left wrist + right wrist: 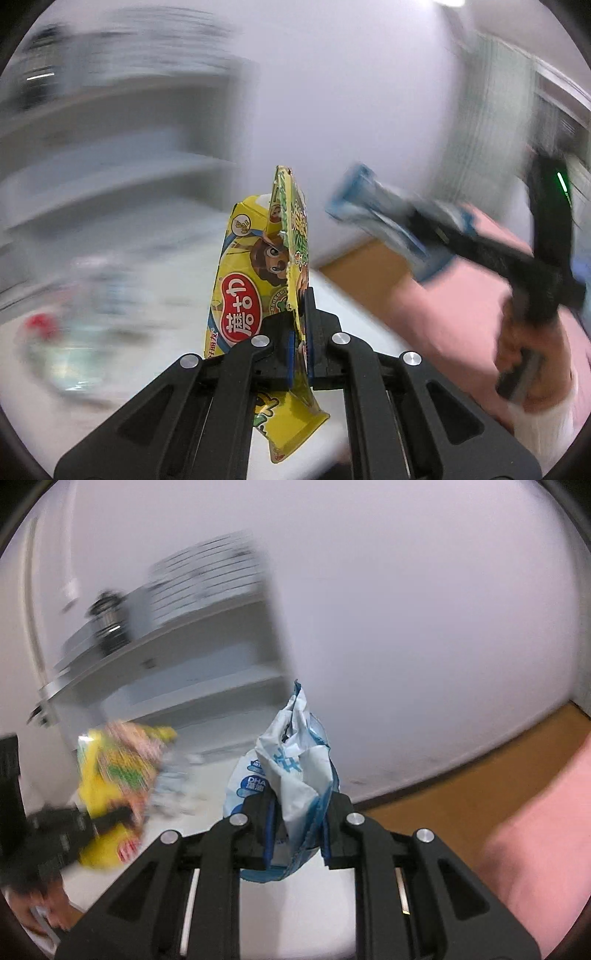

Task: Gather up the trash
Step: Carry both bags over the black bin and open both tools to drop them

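Note:
A flattened yellow snack box (258,280) with a cartoon lion and a red label stands upright between the pads of my left gripper (301,314), which is shut on it. A crumpled blue-and-white wrapper (295,771) is pinched in my right gripper (299,812), shut on it. Each gripper shows blurred in the other's view: the right gripper (413,221) with the wrapper (369,206) at the right, the left gripper (107,816) with the yellow box (110,771) at the left. Both are lifted above a white table (207,823).
More blurred litter (74,332), including something red, lies on the white table (155,295) to the left. A grey shelf unit (177,664) stands against the white wall behind. A brown floor (461,786) shows at the right. A person's pink sleeve (461,306) holds the right gripper.

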Motion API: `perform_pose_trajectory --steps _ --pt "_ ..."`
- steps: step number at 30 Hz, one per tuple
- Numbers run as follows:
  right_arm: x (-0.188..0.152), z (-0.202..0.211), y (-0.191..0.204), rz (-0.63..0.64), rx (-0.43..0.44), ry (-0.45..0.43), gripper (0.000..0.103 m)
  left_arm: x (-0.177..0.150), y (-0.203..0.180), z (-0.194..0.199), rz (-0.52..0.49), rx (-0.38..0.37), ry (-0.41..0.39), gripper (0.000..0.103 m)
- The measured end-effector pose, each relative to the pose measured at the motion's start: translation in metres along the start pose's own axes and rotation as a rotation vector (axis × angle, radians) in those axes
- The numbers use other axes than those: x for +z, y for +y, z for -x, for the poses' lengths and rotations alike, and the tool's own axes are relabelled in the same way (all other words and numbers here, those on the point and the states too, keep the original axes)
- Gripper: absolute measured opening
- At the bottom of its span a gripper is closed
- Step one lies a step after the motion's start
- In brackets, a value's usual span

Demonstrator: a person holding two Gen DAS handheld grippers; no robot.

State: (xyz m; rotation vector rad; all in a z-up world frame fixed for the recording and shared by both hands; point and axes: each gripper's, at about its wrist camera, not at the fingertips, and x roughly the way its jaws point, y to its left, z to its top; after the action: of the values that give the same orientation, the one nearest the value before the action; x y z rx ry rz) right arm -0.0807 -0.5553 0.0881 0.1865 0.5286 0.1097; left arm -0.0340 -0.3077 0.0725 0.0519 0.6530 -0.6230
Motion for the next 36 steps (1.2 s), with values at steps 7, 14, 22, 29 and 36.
perform_pose_trajectory --steps 7,14,22,29,36 --pt "-0.103 0.018 -0.158 -0.234 -0.208 0.229 0.019 -0.069 -0.161 -0.126 -0.271 -0.271 0.321 0.003" --pt "-0.271 -0.082 -0.266 -0.586 -0.176 0.625 0.019 -0.181 -0.178 -0.280 -0.311 -0.169 0.678 0.003" --pt "-0.364 -0.181 -0.268 -0.752 -0.106 0.849 0.018 -0.242 -0.114 -0.385 -0.120 -0.043 0.944 0.003" --pt "-0.369 -0.185 -0.288 -0.875 -0.074 0.855 0.066 -0.251 -0.112 -0.389 -0.074 -0.083 0.946 0.049" --pt "-0.333 -0.124 -0.301 -0.802 -0.237 0.746 0.080 -0.234 -0.165 -0.340 -0.346 -0.132 0.801 0.097"
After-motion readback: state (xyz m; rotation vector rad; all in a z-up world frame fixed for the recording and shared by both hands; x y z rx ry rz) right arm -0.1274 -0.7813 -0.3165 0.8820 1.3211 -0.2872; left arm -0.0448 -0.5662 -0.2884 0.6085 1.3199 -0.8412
